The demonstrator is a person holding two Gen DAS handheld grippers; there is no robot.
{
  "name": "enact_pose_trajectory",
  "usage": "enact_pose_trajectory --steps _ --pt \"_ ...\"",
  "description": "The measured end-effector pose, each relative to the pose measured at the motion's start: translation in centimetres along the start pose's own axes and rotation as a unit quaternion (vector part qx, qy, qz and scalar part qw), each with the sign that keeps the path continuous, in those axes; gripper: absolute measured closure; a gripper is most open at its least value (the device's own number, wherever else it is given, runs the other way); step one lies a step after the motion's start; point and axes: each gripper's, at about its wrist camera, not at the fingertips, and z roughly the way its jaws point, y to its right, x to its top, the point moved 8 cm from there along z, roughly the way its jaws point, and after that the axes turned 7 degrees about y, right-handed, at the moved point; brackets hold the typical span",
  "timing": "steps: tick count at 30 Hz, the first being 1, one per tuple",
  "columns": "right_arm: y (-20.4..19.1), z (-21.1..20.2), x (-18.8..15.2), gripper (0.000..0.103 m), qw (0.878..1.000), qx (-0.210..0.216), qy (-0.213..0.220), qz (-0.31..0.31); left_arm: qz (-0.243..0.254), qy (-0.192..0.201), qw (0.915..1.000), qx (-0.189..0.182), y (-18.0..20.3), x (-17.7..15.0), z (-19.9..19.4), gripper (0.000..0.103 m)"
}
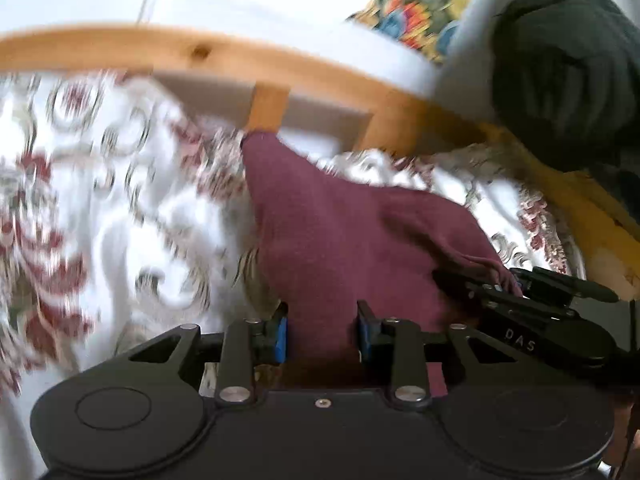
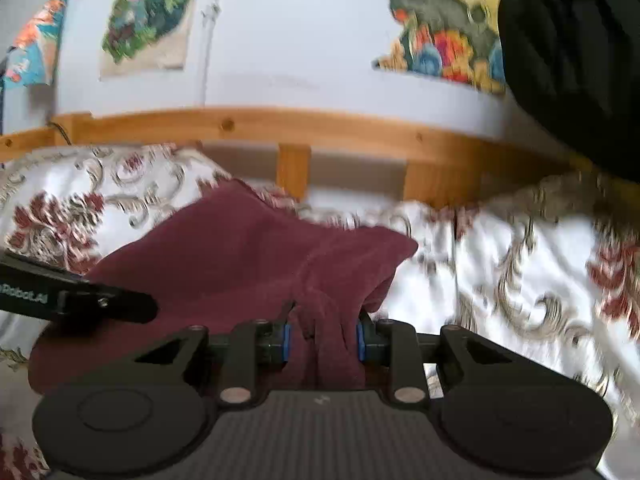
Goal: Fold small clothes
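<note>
Left wrist view: both grippers' jaws clamp maroon cloth (image 1: 340,240) over bedspread (image 1: 100,200).

Left gripper (image 1: 322,334) showing matte black linkages, silver rivets, blue finger pads (image 1: 282,338), right gripper (image 2: 322,338) wearing ribbed grey housing, white "DAS" lettering, dark sleeve (image 1: 560,60) showing behind.

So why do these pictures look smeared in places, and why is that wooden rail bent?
Left wrist view: motion blur smears the floral bedspread, while the left gripper stays sharp; the fisheye lens bows the wooden rail. Right wrist view: blur is strongest at right, the maroon cloth clearer; the wall looks bright, washed out.
</note>
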Motion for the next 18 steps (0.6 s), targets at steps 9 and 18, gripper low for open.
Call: enact_pose_trajectory --steps 9,18 --pt "1.4 -0.5 -2.0 0.052 0.999 -0.022 -0.028 0.009 -0.023 -0.025 0.9994 0.001 0.4 -0.6 0.0 0.056" --pt "2.0 -2.1 -2.0 0.030 0.999 -0.047 -0.028 0.003 -0.025 -0.040 0.9988 0.008 1.0 -0.6 -0.6 0.024"
